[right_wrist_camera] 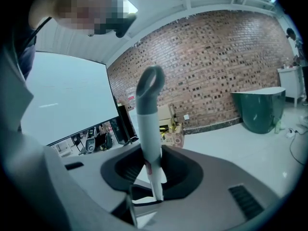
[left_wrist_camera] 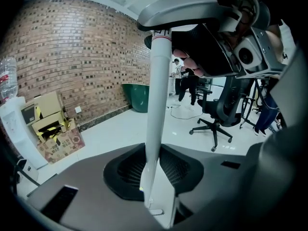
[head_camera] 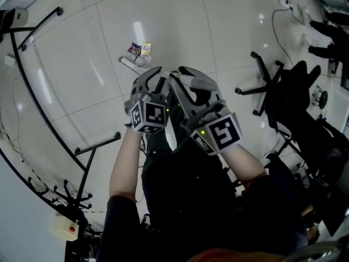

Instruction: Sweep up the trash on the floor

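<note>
In the head view, your left gripper (head_camera: 151, 76) and right gripper (head_camera: 188, 78) hide nearly all of the white handle (left_wrist_camera: 155, 105) and the grey-topped handle (right_wrist_camera: 149, 124). The trash (head_camera: 139, 49) is too small to identify, and the white piece (head_camera: 130, 63) beside it disappears under the left gripper.

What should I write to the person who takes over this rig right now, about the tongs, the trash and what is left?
Left tongs: shut on the white handle, low on it.
Right tongs: shut on the same handle, further up.
Trash: a small pile on the floor ahead of both tongs, not yet swept.
Done: the tool is gripped with both tongs.
Left: sweep the pile up.
</note>
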A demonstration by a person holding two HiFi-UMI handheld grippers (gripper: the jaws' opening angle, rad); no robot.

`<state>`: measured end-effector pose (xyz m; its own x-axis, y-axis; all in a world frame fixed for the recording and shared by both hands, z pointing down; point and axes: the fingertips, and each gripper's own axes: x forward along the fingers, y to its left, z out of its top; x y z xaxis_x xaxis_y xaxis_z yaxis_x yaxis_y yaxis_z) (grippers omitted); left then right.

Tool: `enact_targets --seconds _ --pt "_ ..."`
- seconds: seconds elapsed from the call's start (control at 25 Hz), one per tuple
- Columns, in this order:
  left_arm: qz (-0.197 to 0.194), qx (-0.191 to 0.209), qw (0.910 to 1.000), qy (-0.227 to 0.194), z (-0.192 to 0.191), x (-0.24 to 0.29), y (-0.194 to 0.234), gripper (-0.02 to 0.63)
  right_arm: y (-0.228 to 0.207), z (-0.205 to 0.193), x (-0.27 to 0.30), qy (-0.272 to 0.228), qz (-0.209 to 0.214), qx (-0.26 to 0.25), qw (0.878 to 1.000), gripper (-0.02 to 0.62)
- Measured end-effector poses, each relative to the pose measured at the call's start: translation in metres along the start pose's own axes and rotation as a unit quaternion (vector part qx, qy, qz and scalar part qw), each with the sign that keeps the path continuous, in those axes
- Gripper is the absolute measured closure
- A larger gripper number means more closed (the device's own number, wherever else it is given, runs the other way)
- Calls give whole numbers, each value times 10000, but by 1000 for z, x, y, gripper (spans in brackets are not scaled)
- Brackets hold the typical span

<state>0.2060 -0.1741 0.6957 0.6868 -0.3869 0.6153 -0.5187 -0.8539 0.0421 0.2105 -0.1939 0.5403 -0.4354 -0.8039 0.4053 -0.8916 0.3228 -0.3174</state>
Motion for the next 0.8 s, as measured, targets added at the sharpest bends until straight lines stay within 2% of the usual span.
enact_targets --seconds 0.12,0.28,0.48,0.56,0.68,0.8 --pt "68 -2 9999 91 -4 -13 4 518 16 2 2 32 225 -80 9997 471" --pt "288 -48 9994 181 -14 -39 13 520 51 8 9 17 750 -351 9966 468" --pt "641 -211 9977 52 -7 -84 33 521 102 24 10 315 1338 -616 9886 468" --pt "685 -171 9975 -63 8 -106 44 520 125 48 10 221 1709 -854 9813 469" --pt "566 -229 9977 -294 36 -148 46 521 165 87 -5 10 2333 -1252 9643 469" --pt "528 -166 9972 -511 69 -191 47 520 199 126 -27 -183 2675 -1481 9519 469"
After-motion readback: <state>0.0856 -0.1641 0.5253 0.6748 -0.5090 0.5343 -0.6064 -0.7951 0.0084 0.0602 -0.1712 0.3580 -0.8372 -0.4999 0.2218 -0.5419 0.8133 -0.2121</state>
